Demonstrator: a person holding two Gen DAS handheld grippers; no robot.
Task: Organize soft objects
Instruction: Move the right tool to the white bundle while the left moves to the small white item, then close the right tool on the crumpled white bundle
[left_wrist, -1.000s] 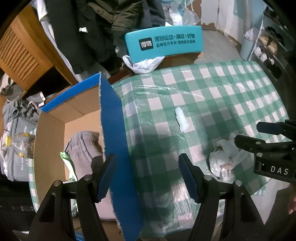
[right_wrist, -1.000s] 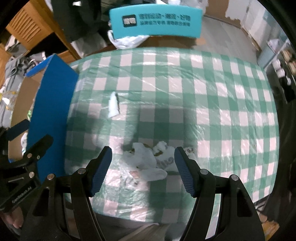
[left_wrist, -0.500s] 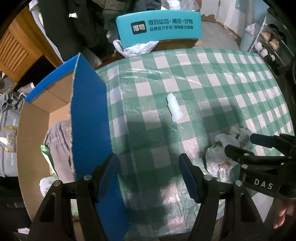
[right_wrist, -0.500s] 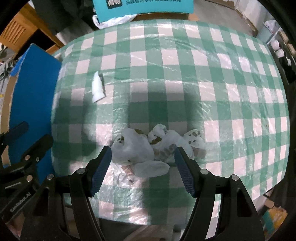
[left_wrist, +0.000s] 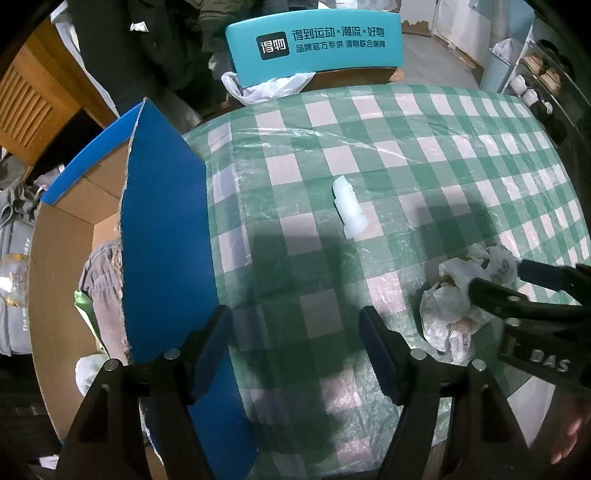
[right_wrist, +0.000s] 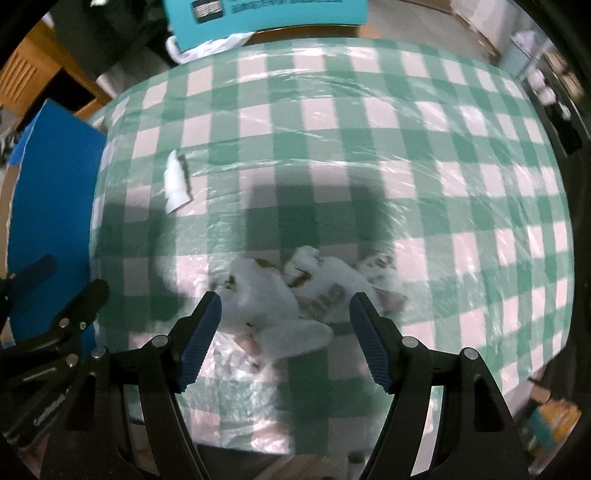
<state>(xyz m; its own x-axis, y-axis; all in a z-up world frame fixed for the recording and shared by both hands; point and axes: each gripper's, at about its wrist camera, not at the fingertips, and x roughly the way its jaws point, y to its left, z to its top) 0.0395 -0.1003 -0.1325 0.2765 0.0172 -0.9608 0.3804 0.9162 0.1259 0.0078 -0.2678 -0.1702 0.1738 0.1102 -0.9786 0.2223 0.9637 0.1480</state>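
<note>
A crumpled heap of white plastic bags (right_wrist: 291, 295) lies near the front edge of the green checked table (right_wrist: 369, 147). My right gripper (right_wrist: 284, 306) hangs just above the heap, pointing down, its blue pads apart on either side without touching it. The left wrist view shows the same bags (left_wrist: 450, 306) under the right gripper (left_wrist: 498, 275). My left gripper (left_wrist: 295, 321) hovers over bare cloth beside the box, its jaws opening with nothing between them. A small white wad (left_wrist: 349, 212) lies further back. Grey cloth (left_wrist: 103, 280) lies inside the blue-sided cardboard box (left_wrist: 162, 240).
The box stands against the table's left edge, its tall blue flap up. A teal chair back (left_wrist: 314, 40) with a white bag stands behind the table. Dark clothes (left_wrist: 147, 44) and wooden furniture (left_wrist: 33, 92) are at back left, a shoe rack (left_wrist: 543, 81) at right.
Both grippers have sunk toward the table. The left view has shifted from over the box to over the cloth. The bags now lie closer under the right fingers.
</note>
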